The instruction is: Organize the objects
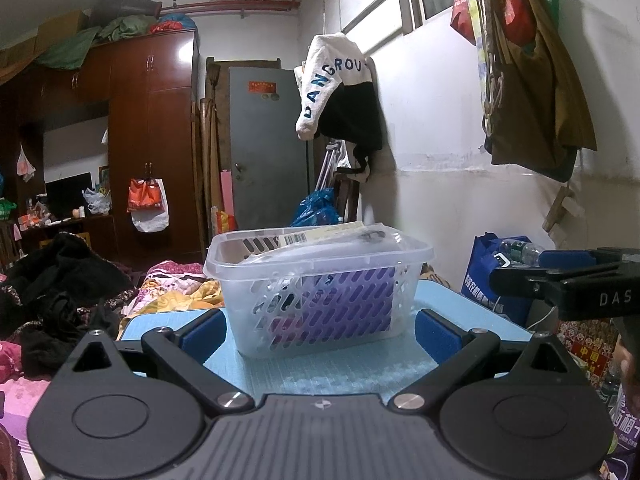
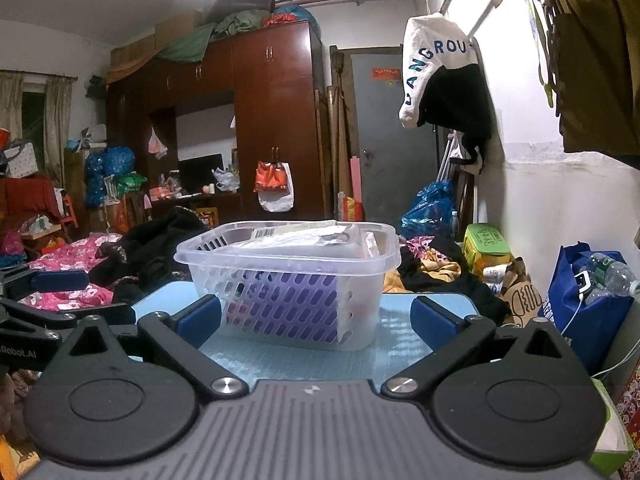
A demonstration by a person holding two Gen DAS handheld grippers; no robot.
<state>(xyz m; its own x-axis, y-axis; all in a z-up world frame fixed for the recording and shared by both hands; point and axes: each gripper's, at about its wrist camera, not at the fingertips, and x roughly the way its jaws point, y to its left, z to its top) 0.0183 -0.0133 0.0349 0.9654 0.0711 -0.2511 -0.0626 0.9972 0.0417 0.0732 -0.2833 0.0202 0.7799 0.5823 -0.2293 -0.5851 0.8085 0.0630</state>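
A clear plastic basket (image 1: 320,292) with slotted walls stands on a light blue table (image 1: 352,372). Inside it a purple flat item (image 1: 352,300) leans against the wall, and clear-wrapped packets with a barcode label (image 1: 320,240) lie on top. My left gripper (image 1: 318,334) is open, its blue pads just short of the basket's near side. In the right wrist view the same basket (image 2: 288,280) sits on the table (image 2: 280,360), and my right gripper (image 2: 316,318) is open in front of it. Each gripper appears at the edge of the other's view, the right gripper (image 1: 568,276) and the left gripper (image 2: 44,288).
A bed with pink bedding and dark clothes (image 1: 60,292) lies to the left. A blue bag with a water bottle (image 2: 588,292) stands at the right by the wall. Hanging clothes (image 1: 344,92), a grey door (image 1: 268,140) and a wooden wardrobe (image 1: 152,132) are behind.
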